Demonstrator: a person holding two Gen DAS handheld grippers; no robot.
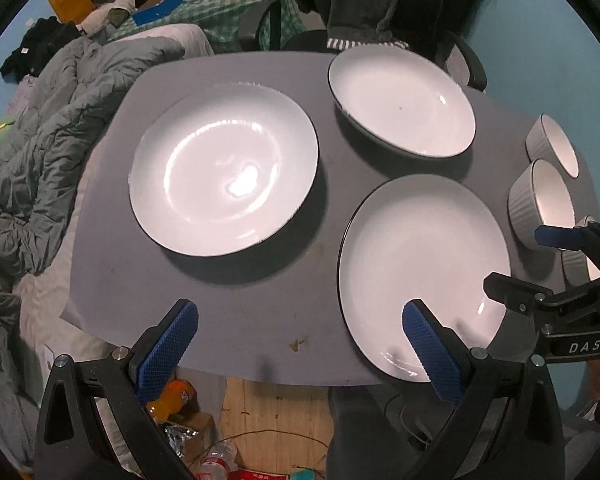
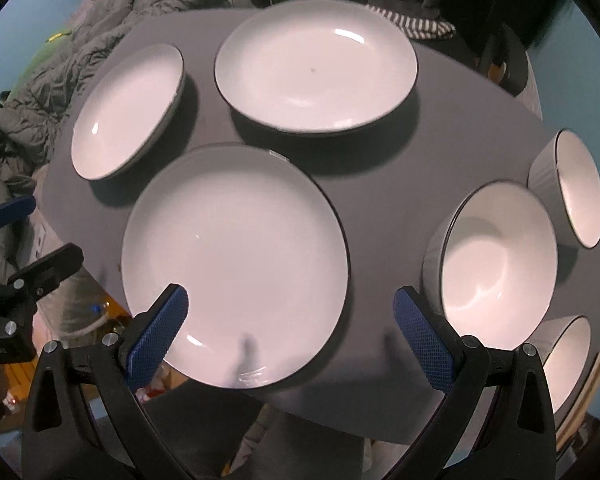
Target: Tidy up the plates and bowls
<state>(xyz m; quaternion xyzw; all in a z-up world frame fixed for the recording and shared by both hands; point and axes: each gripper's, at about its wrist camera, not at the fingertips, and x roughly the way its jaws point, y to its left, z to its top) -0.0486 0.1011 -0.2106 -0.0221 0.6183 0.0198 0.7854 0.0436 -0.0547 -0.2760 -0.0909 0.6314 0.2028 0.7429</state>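
Three white plates with dark rims lie apart on a grey table (image 1: 236,304): a left plate (image 1: 224,168), a far plate (image 1: 400,100) and a near plate (image 1: 420,272). Three white ribbed bowls stand along the right edge: far bowl (image 1: 552,144), middle bowl (image 1: 540,200), near bowl (image 1: 580,264). My left gripper (image 1: 300,344) is open above the table's front edge, its right finger over the near plate. My right gripper (image 2: 290,336) is open above the near plate (image 2: 236,264), the middle bowl (image 2: 496,256) just right of it. It also shows at the right in the left wrist view (image 1: 552,260).
A grey quilt (image 1: 52,128) is heaped to the left of the table. A dark chair with clothes (image 1: 372,4) stands behind it. Bottles and litter (image 1: 204,440) lie on the wooden floor below the front edge. A green checked table (image 1: 220,8) stands further back.
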